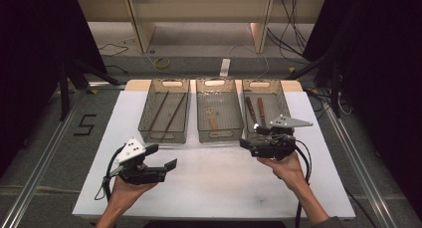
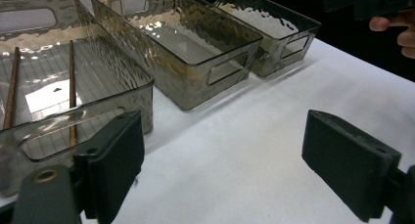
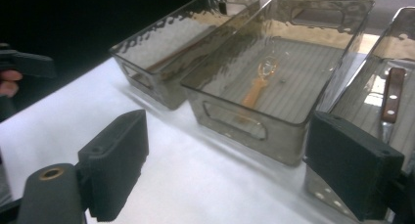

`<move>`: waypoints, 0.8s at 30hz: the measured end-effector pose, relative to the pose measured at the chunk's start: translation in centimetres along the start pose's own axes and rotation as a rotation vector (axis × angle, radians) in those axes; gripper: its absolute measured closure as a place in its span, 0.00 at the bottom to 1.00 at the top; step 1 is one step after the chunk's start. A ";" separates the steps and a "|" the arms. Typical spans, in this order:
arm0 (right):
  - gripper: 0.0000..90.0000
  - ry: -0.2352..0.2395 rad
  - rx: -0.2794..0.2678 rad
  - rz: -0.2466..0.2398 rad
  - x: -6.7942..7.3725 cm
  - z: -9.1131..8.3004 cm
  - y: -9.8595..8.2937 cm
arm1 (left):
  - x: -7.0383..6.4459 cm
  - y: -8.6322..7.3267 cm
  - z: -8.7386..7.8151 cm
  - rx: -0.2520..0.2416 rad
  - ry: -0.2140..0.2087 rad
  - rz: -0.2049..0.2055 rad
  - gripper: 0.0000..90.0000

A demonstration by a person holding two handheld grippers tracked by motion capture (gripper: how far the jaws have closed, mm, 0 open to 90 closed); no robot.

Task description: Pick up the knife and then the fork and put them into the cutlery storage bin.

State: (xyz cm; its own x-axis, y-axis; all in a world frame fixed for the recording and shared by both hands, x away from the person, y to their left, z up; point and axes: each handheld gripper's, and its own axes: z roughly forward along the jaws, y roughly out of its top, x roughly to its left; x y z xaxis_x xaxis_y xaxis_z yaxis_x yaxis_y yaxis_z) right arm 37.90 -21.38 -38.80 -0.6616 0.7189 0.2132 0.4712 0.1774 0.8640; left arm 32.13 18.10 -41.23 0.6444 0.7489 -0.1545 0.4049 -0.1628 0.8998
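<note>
Three clear plastic bins stand in a row at the back of the white table [image 1: 214,183]. The left bin [image 1: 144,123] holds two brown sticks [image 1: 158,112]. An orange spoon [image 1: 213,119] lies in the middle bin [image 1: 219,137], and two wooden-handled knives [image 1: 250,110] lie in the right bin [image 1: 284,102]. My left gripper [image 1: 163,157] hovers in front of the left bin, open and empty [image 2: 230,165]. My right gripper [image 1: 251,136] is at the right bin's front wall, open with nothing in it [image 3: 235,163]. The spoon [image 3: 257,87] and a knife handle [image 3: 391,94] lie beyond its jaws.
Bare white tabletop lies between the two hands and in front of the bins. Cables, a wooden frame and a metal rail lie on the floor behind and beside the table. Dark curtains close in both sides.
</note>
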 end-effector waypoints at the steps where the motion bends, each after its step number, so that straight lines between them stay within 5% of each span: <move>1: 0.19 0.003 -0.007 -0.005 0.1 -0.2 -0.2 | 0.0 0.0 0.0 0.000 -0.002 0.000 0.17; 24: 0.19 -0.005 -0.074 -0.017 1.2 -3.1 -4.5 | 0.1 0.0 0.1 0.006 -0.023 -0.010 0.17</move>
State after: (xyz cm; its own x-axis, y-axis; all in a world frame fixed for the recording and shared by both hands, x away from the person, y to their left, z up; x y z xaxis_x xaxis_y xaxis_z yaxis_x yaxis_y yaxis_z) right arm 33.18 -23.37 -41.01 -0.6664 0.7195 0.1958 0.4150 0.1398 0.8990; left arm 32.22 18.16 -41.32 0.6554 0.7353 -0.1728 0.4147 -0.1591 0.8959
